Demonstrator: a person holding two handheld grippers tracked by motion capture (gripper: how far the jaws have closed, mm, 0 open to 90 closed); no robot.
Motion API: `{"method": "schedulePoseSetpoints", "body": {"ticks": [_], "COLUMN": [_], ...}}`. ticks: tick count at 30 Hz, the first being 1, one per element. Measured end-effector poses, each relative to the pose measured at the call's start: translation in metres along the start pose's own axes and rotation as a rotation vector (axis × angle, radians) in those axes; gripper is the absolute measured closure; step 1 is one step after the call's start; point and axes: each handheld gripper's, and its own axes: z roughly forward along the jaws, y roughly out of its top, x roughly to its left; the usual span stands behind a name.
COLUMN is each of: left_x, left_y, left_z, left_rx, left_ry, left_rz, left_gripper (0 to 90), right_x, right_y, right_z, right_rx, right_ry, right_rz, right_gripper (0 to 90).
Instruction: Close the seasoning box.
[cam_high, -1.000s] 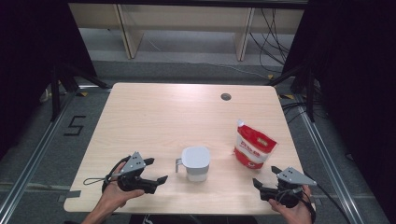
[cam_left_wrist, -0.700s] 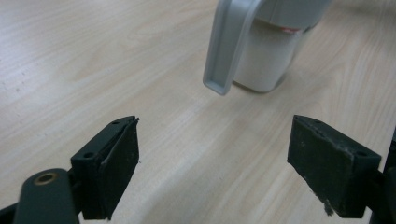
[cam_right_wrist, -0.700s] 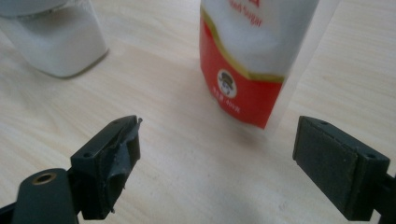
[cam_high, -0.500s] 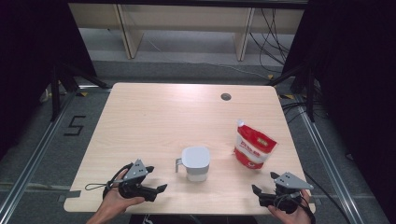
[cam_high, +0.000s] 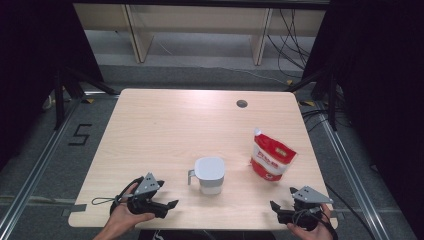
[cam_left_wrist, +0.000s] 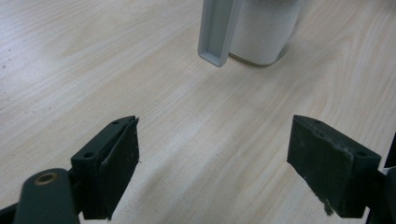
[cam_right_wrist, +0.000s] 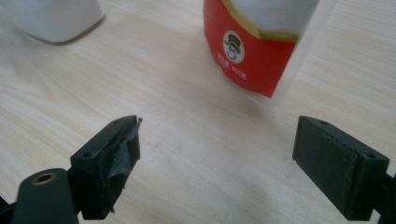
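A white cup (cam_high: 210, 174) with a grey handle stands near the table's front middle; its handle (cam_left_wrist: 217, 30) faces my left gripper. A red and white pouch (cam_high: 270, 156) stands upright to the cup's right, and its red lower part (cam_right_wrist: 254, 44) shows close ahead in the right gripper view. My left gripper (cam_high: 167, 202) rests low at the front left, open, jaws wide apart over bare wood (cam_left_wrist: 215, 158). My right gripper (cam_high: 275, 207) sits at the front right edge, open and empty (cam_right_wrist: 217, 163), just short of the pouch.
The light wooden table (cam_high: 165, 130) has a round cable hole (cam_high: 242, 104) at the back right. Dark curtains flank both sides, and floor rails and cables lie around the table. A shelf frame stands beyond the far edge.
Both hands have drawn back toward the table's front edge with the grippers. The cup and the pouch have not moved.
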Motion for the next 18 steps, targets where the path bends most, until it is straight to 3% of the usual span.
{"method": "schedulePoseSetpoints", "body": {"ticks": [3, 5, 6, 9, 10, 15, 16, 18], "left_x": [-0.0002, -0.0002, -0.0001, 0.0001, 0.0013, 0.0017, 0.0007, 0.0016], "left_y": [0.0, 0.0001, 0.0, 0.0, 0.0005, 0.0002, 0.0, 0.0], "left_z": [0.0002, 0.0003, 0.0003, 0.0004, 0.0001, 0.001, 0.0011, 0.001], "left_rx": [0.0, -0.001, 0.0, -0.001, 0.001, -0.008, 0.003, 0.004], "left_ry": [-0.001, 0.0, 0.0, 0.002, 0.002, 0.001, 0.006, 0.01], "left_rz": [-0.001, -0.002, -0.001, 0.001, 0.021, 0.021, -0.005, 0.009], "left_gripper": [16.4, 16.4, 16.3, 16.4, 16.4, 16.3, 16.3, 16.3], "right_x": [0.0002, 0.0009, 0.0031, 0.0, -0.0002, -0.0016, -0.0027, -0.0037], "right_y": [-0.0002, -0.0002, -0.0005, -0.0004, -0.0001, -0.0005, -0.0012, -0.0012], "right_z": [0.0003, -0.0005, -0.0008, 0.0002, 0.0005, -0.0004, 0.0006, 0.0002], "right_rx": [0.007, 0.004, 0.014, 0.009, 0.009, 0.003, 0.004, 0.008], "right_ry": [0.008, -0.011, -0.004, 0.007, 0.006, -0.023, -0.015, -0.027], "right_rz": [0.009, 0.008, 0.042, 0.011, -0.001, 0.007, 0.024, 0.022], "right_gripper": [15.6, 15.6, 15.6, 15.6, 15.6, 15.6, 15.6, 15.7]}}
